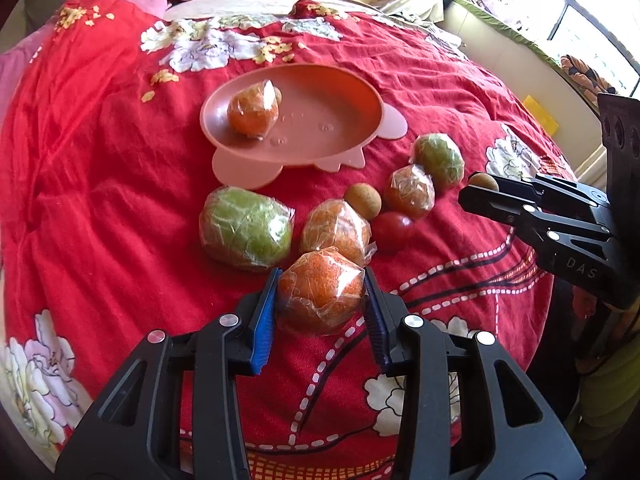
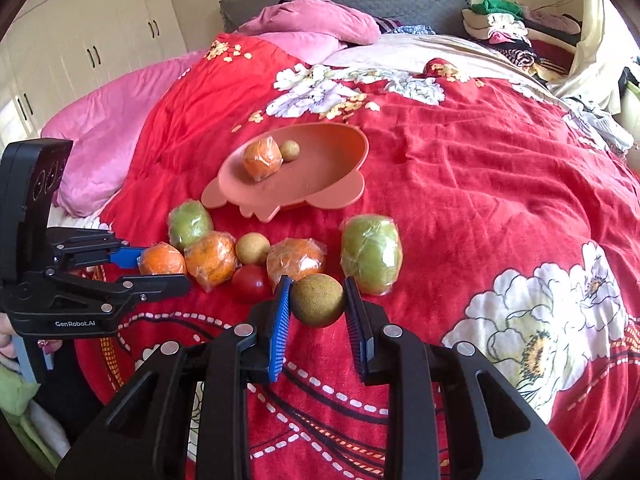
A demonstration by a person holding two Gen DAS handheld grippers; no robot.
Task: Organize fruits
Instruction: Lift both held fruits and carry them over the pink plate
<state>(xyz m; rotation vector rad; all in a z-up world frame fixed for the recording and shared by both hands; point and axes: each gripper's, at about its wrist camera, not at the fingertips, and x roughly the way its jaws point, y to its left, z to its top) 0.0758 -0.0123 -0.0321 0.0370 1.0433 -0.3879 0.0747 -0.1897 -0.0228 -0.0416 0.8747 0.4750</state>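
My left gripper (image 1: 321, 294) is shut on a plastic-wrapped orange (image 1: 322, 292) just above the red bedspread; it also shows in the right wrist view (image 2: 162, 260). My right gripper (image 2: 317, 300) is shut on a brown round fruit (image 2: 318, 299); it shows at the right of the left wrist view (image 1: 484, 181). A pink plate (image 1: 340, 136) holds a wrapped orange (image 1: 253, 112) and a small brown fruit (image 2: 289, 150). Between plate and grippers lie two wrapped green fruits (image 1: 245, 227) (image 1: 439, 159), two wrapped oranges (image 1: 335, 232) (image 1: 409, 191), a brown fruit (image 1: 363, 200) and a red tomato (image 1: 394, 227).
The red flowered bedspread (image 2: 480, 184) covers the bed. Pink pillows (image 2: 312, 24) lie at the head. Folded clothes (image 2: 508, 28) are piled at the far right. White wardrobes (image 2: 92, 40) stand to the left and a window (image 1: 580, 8) to the right.
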